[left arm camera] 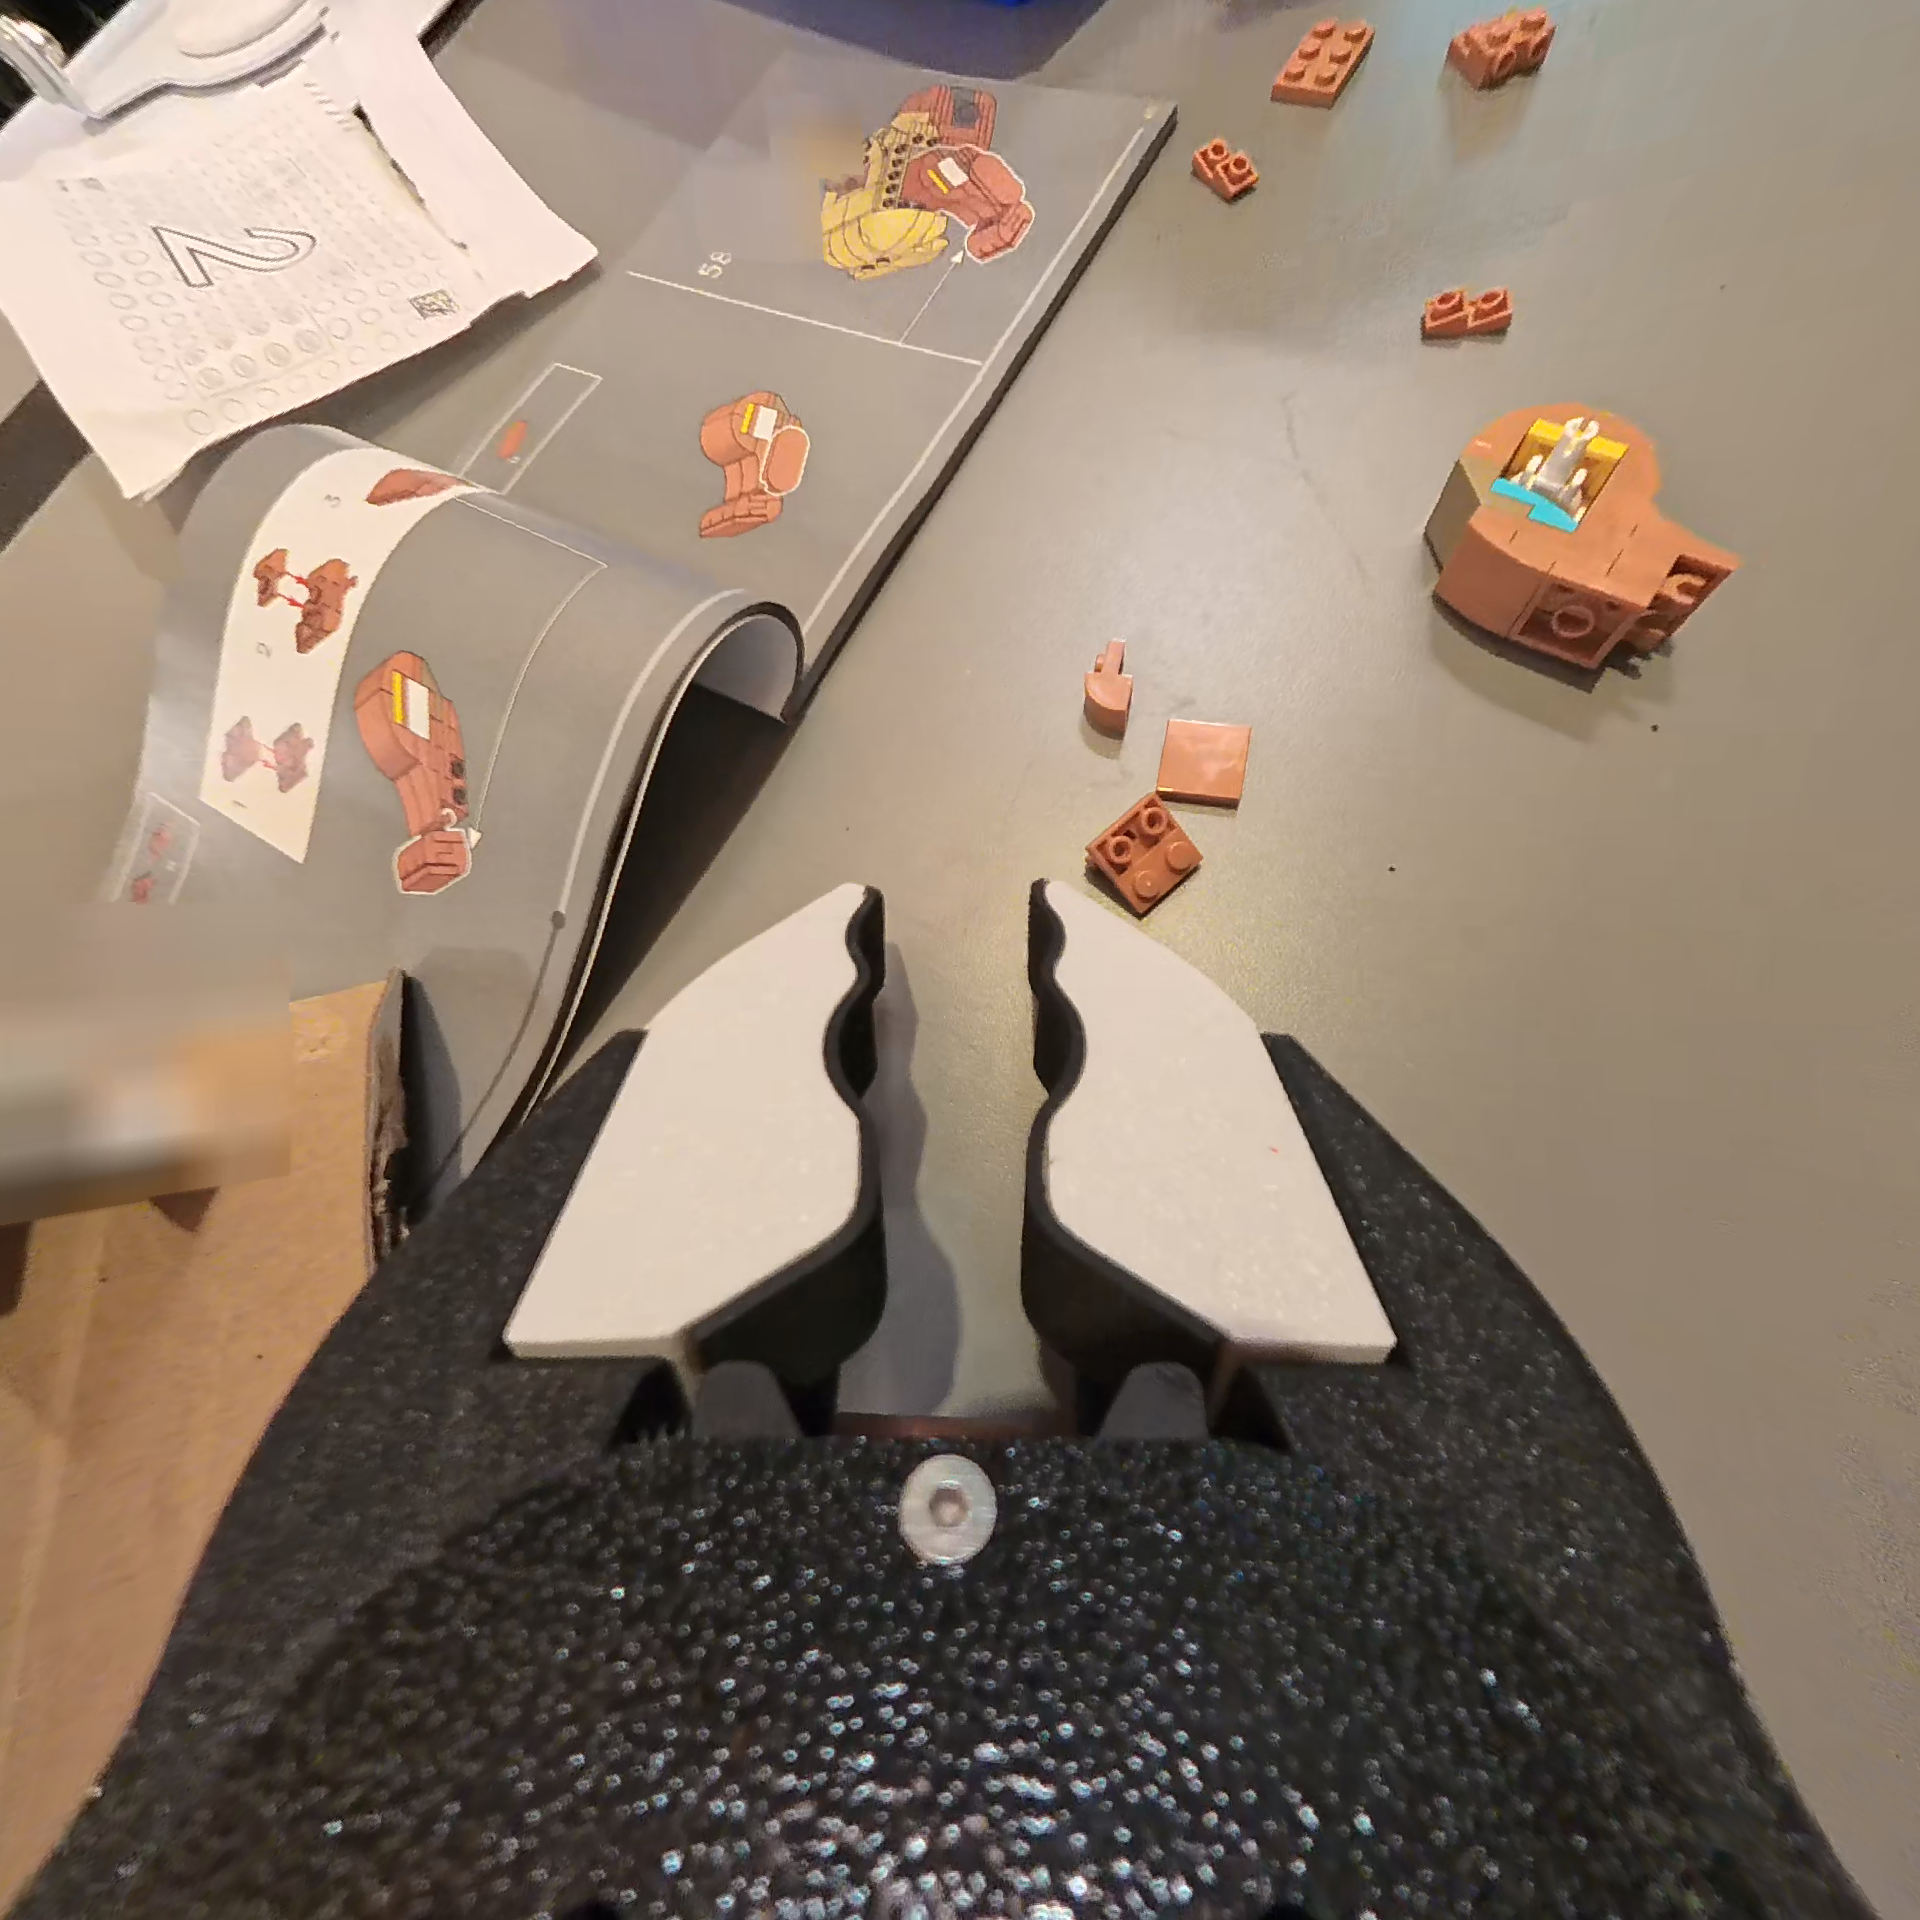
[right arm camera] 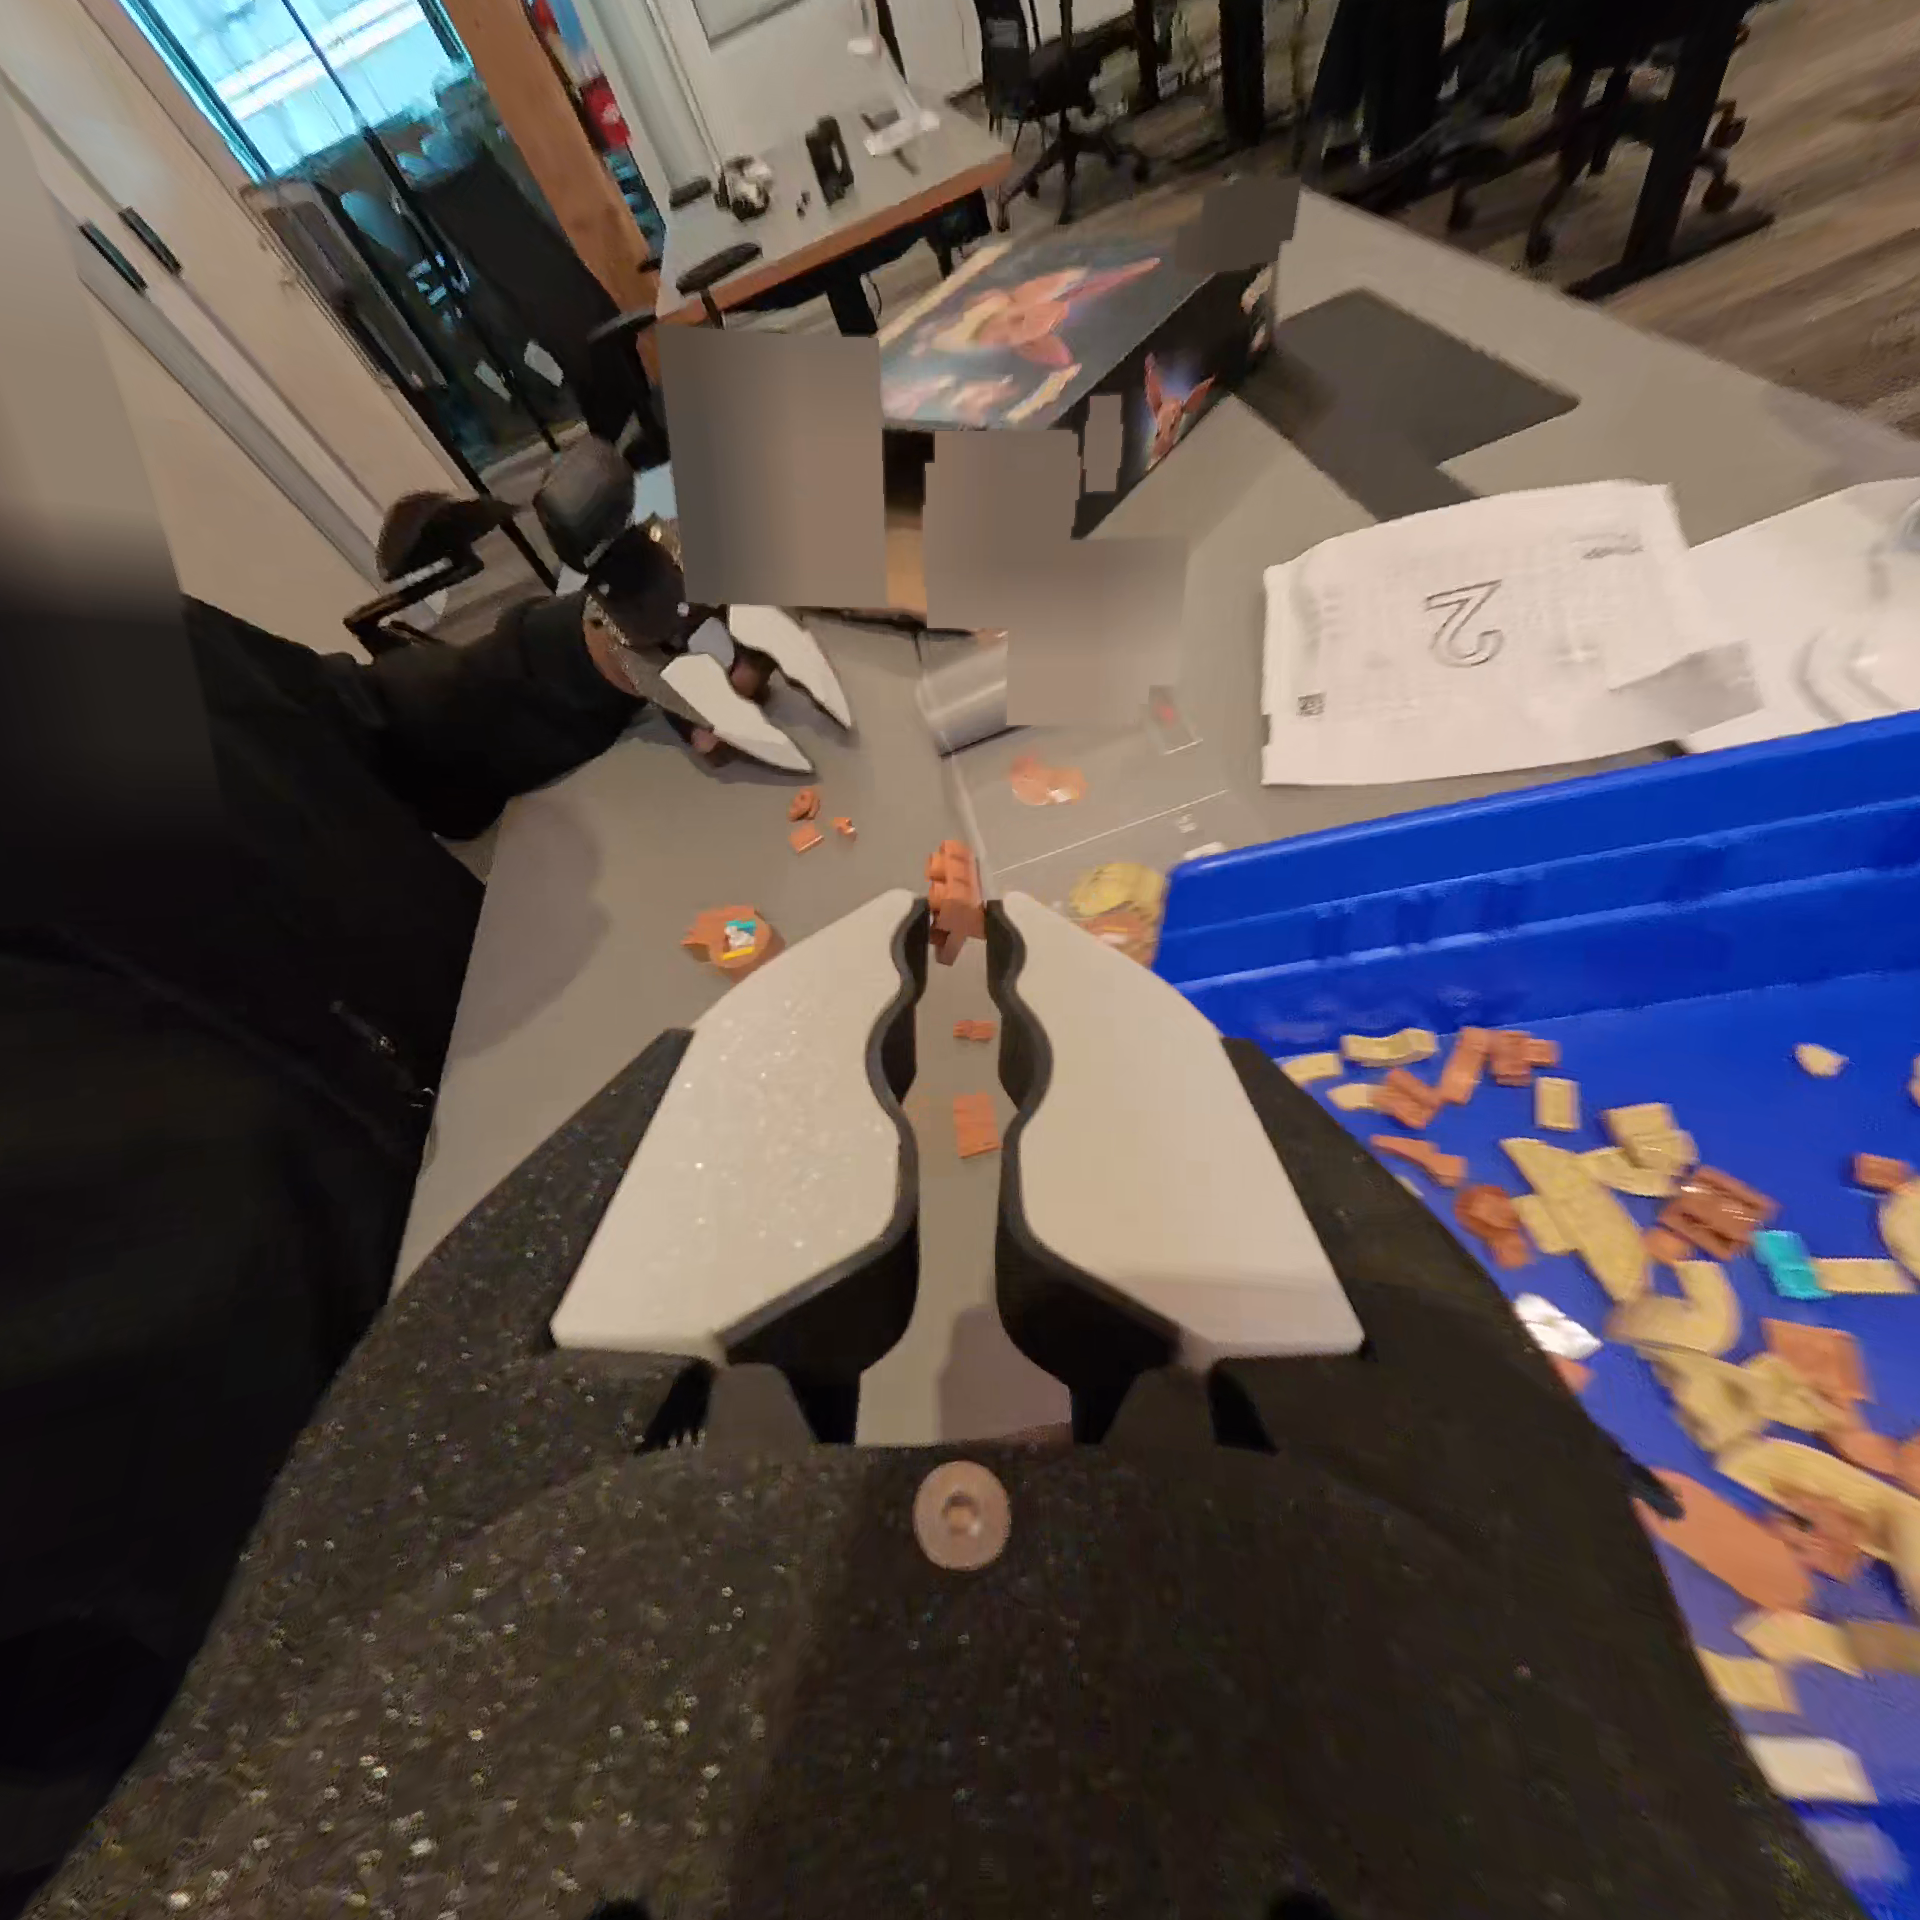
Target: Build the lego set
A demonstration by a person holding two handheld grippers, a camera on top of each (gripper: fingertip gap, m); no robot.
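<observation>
Our right tongs (right arm camera: 956, 920) pinch a little brown brick clump (right arm camera: 954, 899), bumpy with studs, up above the smooth grey table (right arm camera: 623, 831). Our left tongs (left arm camera: 956, 904) stand apart with nothing between (a studded brown brick (left arm camera: 1143, 852) lies just beside). A shiny blue bin (right arm camera: 1455, 935) holds loose bricks.

Blue bin (right arm camera: 1455, 935) of bricks; open instruction booklet (left arm camera: 831, 364); printed box (right arm camera: 1039, 343).

A grey table (left arm camera: 1558, 1039) carries an open booklet (left arm camera: 727, 416) and brown bricks (left arm camera: 1143, 852).
</observation>
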